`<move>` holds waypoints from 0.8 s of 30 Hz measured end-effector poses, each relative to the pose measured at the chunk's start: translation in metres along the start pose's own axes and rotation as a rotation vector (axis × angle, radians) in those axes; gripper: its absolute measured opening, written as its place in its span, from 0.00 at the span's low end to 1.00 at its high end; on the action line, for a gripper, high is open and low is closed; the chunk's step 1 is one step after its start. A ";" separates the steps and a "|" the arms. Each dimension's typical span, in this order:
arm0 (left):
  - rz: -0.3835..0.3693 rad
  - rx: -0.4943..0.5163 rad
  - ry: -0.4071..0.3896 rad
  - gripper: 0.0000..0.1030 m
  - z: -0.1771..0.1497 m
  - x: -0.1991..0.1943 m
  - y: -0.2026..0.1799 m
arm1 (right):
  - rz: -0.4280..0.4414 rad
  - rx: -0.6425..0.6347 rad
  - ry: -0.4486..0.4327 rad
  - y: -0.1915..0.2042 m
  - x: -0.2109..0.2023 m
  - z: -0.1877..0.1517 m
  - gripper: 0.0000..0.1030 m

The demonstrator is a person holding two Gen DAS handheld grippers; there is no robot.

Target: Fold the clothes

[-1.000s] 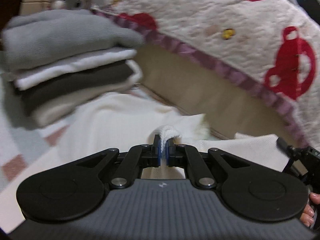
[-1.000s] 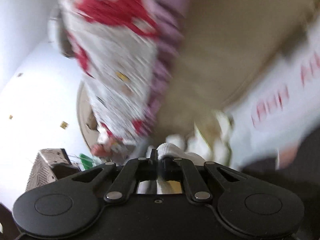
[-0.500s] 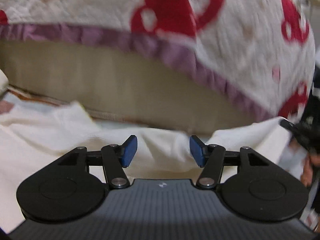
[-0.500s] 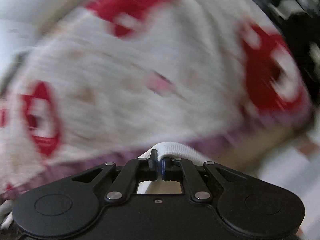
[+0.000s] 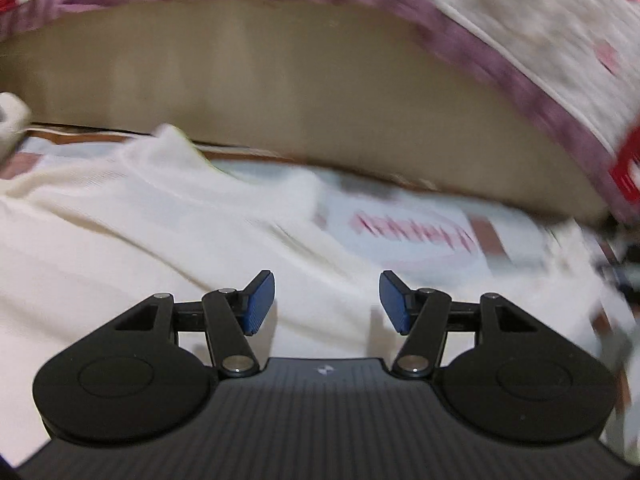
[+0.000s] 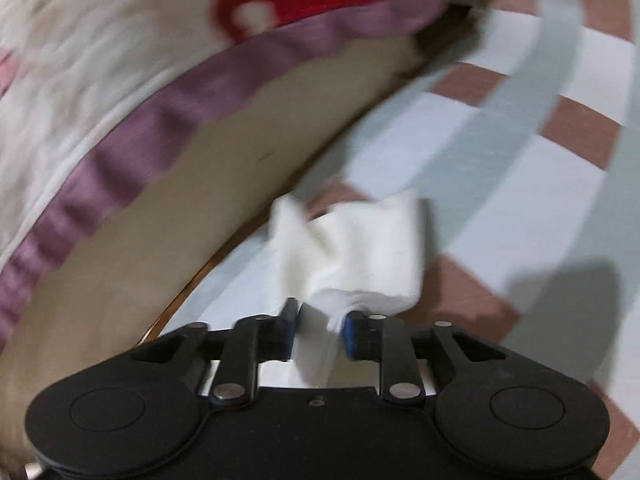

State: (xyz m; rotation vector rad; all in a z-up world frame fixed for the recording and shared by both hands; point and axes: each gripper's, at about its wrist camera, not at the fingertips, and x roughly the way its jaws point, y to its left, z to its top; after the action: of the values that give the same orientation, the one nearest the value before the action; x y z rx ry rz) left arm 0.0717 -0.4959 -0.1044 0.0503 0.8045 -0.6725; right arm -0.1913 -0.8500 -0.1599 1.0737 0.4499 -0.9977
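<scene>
No words or numbers can be read. The floor mat (image 5: pixel 416 236) has a row of red marks that look like letters, but they are too blurry to make out. The left gripper (image 5: pixel 327 302) has a tiny pale logo on its dark body, too small to read.

Place: I took it for a home bedroom.
Evidence: a quilted bedspread (image 5: pixel 540 20) hung over the checked mat (image 6: pixel 500 184) I worked on.
</scene>
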 end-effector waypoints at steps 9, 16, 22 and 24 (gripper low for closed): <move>0.049 0.123 0.176 0.60 0.026 0.080 -0.016 | 0.092 0.220 0.024 -0.025 0.029 0.007 0.43; 0.136 0.350 0.082 0.03 0.019 0.080 -0.032 | 0.123 0.134 -0.074 -0.015 0.041 -0.001 0.09; 0.186 0.188 -0.333 0.03 0.069 0.032 -0.019 | 0.238 0.048 -0.498 0.008 -0.026 -0.019 0.07; 0.206 0.162 -0.365 0.03 0.075 0.037 -0.014 | 0.176 -0.086 -0.573 0.028 -0.047 -0.022 0.07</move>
State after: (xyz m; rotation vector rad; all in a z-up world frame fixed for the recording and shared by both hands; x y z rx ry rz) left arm 0.1302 -0.5487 -0.0740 0.1508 0.3867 -0.5292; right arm -0.1880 -0.8063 -0.1206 0.6929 -0.0681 -1.0636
